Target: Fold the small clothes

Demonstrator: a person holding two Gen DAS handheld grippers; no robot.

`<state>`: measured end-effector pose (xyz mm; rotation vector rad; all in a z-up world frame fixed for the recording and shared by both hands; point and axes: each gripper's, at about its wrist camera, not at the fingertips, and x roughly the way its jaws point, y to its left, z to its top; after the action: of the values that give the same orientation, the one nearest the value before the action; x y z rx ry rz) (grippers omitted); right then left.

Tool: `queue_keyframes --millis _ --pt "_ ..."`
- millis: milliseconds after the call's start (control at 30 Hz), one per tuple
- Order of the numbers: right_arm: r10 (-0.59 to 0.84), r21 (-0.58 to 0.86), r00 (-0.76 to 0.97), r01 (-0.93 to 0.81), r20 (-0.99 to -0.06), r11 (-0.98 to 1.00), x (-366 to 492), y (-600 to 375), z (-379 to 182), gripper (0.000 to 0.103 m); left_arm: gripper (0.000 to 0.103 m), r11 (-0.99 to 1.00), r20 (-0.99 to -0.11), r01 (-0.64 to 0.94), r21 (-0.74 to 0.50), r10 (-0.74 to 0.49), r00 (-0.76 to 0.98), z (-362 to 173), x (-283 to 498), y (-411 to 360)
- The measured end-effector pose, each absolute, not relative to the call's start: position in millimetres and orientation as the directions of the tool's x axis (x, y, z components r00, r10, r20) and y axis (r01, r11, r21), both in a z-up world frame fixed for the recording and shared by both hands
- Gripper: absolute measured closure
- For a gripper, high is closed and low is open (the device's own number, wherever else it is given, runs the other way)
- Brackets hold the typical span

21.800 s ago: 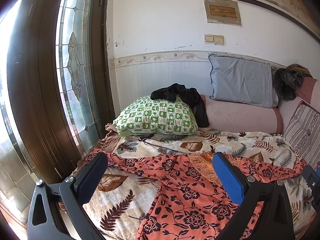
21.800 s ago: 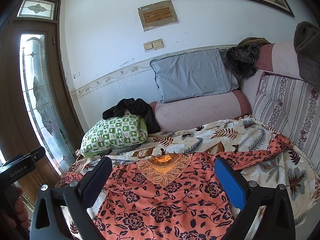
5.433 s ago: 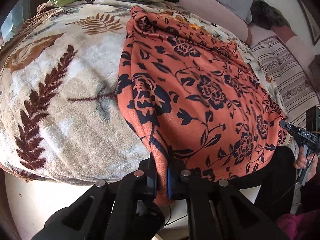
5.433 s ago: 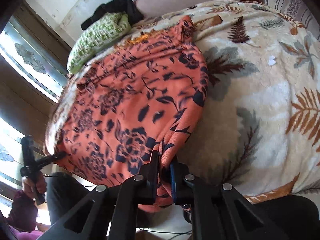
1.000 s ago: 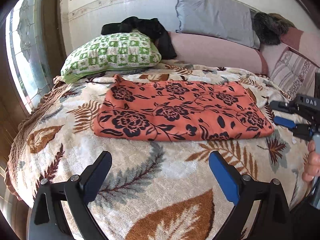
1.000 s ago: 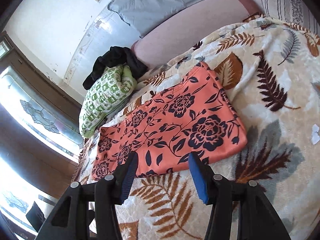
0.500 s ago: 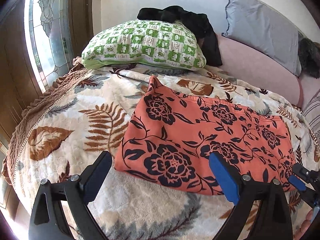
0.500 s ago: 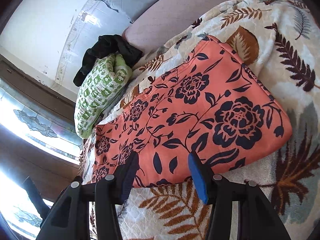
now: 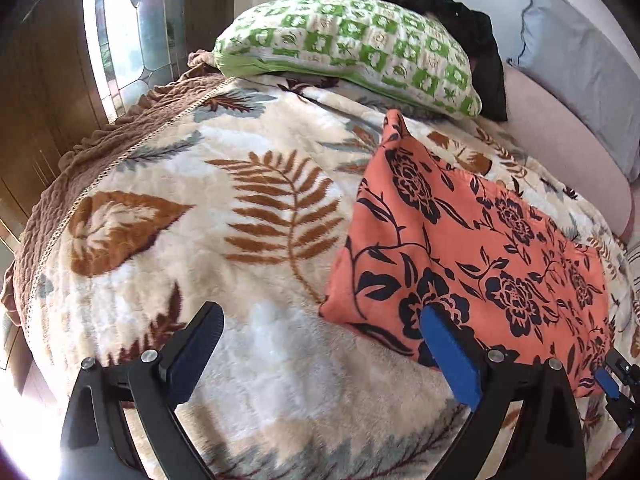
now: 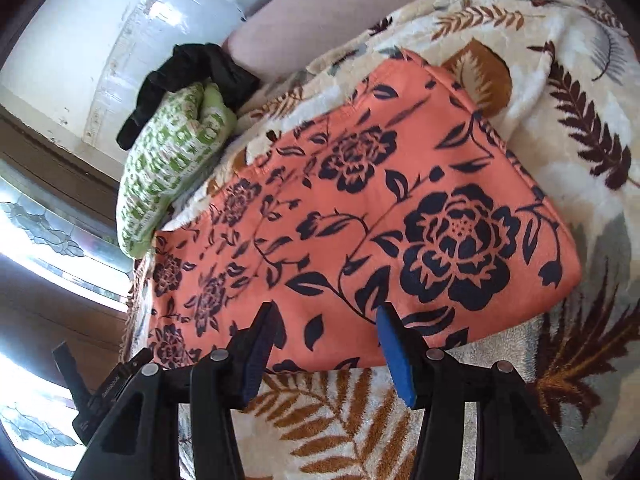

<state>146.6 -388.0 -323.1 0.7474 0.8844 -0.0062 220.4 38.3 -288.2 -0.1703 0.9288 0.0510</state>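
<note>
The folded orange flowery cloth (image 9: 472,248) lies flat on the leaf blanket (image 9: 224,208), its long side running across the bed. The left gripper (image 9: 320,334) is wide open and empty. The right gripper (image 10: 326,334) is half open, holding nothing, over the cloth's near edge.

Bright daylight floods through the window (image 9: 132,36), glaring at fisheye-warped, slightly blurred edges.
</note>
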Motion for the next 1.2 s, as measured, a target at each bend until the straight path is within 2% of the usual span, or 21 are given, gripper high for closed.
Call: queue_keyframes --millis 100,300,533,633,800,967,1200 --pt "0.310 0.628 0.695 0.257 -0.648 0.735 138.4 -388.0 -310.2 0.048 0.004 0.969 -0.797 -0.132 -0.209 -0.091 0.598 -280.1 200.3 58.1" --pt "0.322 0.630 0.728 0.191 -0.605 0.753 127.5 -376.2 -292.5 0.048 0.004 0.893 -0.795 -0.170 -0.417 -0.267 0.545 -295.0 185.8 58.7" --pt "0.309 0.615 0.763 0.143 -0.567 0.776 112.5 -381.6 -280.0 0.048 0.004 0.913 -0.799 -0.132 -0.386 -0.260 0.543 -301.6 196.5 11.3" --pt "0.291 0.620 0.787 0.143 -0.544 0.772 104.7 -393.1 -275.3 0.048 0.004 0.947 -0.784 -0.073 -0.314 -0.215 0.583 -294.4 197.1 -9.1" --pt "0.274 0.664 0.811 0.177 -0.516 0.726 88.7 -415.0 -275.6 0.047 0.004 0.962 -0.807 -0.103 -0.254 -0.152 0.570 -293.9 201.6 -22.2" --pt "0.278 0.648 0.806 0.163 -0.522 0.744 93.9 -419.8 -273.3 0.047 0.004 0.967 -0.821 -0.127 -0.219 -0.112 0.560 -296.9 200.9 -30.4" --pt "0.322 0.708 0.797 0.178 -0.512 0.684 109.2 -425.6 -281.4 0.047 0.004 0.948 -0.811 -0.142 -0.285 -0.160 0.562 -288.6 193.8 -8.4"
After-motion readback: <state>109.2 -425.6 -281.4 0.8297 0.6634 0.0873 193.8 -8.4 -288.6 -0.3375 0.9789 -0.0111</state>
